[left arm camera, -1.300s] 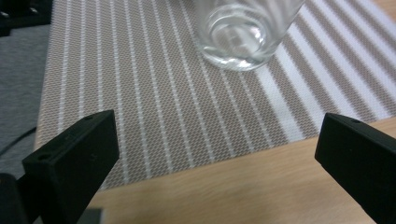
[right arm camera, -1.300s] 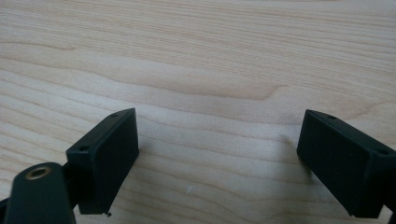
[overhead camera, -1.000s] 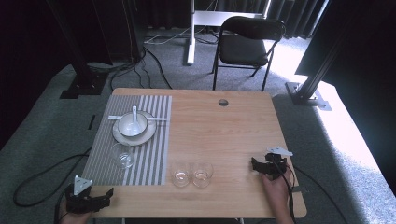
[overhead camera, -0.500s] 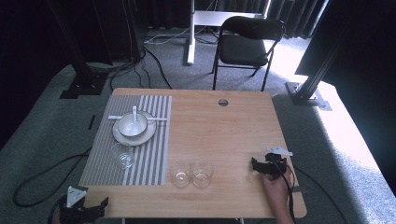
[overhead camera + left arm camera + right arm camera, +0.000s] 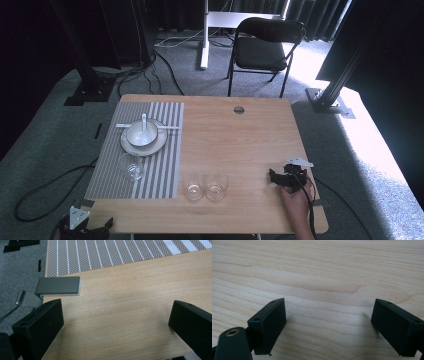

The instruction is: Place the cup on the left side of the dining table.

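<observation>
A wooden table (image 5: 240, 145) stands on grey carpet (image 5: 45, 150). At twelve o'clock, a black folding chair (image 5: 265, 47) and a white stand (image 5: 205, 35) sit before dark curtains (image 5: 165, 10). Bright light falls across the floor at three o'clock.

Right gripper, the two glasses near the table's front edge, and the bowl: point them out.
right gripper (image 5: 274, 178): high view, between its fingertips.
two glasses (image 5: 205, 186): high view, where the rims meet.
bowl (image 5: 141, 134): high view, inner wall.

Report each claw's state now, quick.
Left claw: open, holding nothing, above the table's near corner.
Right claw: open, holding nothing, over bare tabletop.
</observation>
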Demonstrator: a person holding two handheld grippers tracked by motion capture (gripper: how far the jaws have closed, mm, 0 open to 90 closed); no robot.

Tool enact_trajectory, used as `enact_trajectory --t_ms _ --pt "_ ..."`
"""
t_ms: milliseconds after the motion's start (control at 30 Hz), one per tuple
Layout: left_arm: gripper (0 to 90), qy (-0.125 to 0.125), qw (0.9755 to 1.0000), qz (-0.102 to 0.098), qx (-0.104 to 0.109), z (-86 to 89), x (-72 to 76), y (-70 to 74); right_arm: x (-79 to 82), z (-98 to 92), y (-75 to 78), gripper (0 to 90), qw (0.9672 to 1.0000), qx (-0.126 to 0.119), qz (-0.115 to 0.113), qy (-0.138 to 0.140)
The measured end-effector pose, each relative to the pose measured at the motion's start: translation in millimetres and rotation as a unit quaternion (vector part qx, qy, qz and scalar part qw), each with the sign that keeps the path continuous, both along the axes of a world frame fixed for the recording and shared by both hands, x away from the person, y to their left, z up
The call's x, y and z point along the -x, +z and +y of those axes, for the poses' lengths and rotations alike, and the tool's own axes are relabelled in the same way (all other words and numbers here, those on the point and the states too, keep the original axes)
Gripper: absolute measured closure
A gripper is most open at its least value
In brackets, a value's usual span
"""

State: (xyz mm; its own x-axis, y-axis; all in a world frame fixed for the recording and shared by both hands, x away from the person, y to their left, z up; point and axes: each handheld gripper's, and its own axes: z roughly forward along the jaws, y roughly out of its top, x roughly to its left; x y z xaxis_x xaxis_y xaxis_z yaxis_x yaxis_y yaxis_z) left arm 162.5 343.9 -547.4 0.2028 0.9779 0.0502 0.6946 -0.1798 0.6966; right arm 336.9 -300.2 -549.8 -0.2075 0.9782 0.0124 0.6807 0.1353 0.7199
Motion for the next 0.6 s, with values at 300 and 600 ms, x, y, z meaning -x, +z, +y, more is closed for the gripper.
enact_trajectory --t_ms 300,600 --pt "0.2 0.017 0.9996 -0.008 0.021 4.5 6.4 -3.9 0.3 0.1 0.0 12.1 1.0000 0.000 0.000 -0.001" --pt "0.2 0.016 0.9990 -0.033 0.025 5.3 10.3 -8.3 0.3 0.0 0.0 12.1 1.0000 0.000 0.000 -0.001"
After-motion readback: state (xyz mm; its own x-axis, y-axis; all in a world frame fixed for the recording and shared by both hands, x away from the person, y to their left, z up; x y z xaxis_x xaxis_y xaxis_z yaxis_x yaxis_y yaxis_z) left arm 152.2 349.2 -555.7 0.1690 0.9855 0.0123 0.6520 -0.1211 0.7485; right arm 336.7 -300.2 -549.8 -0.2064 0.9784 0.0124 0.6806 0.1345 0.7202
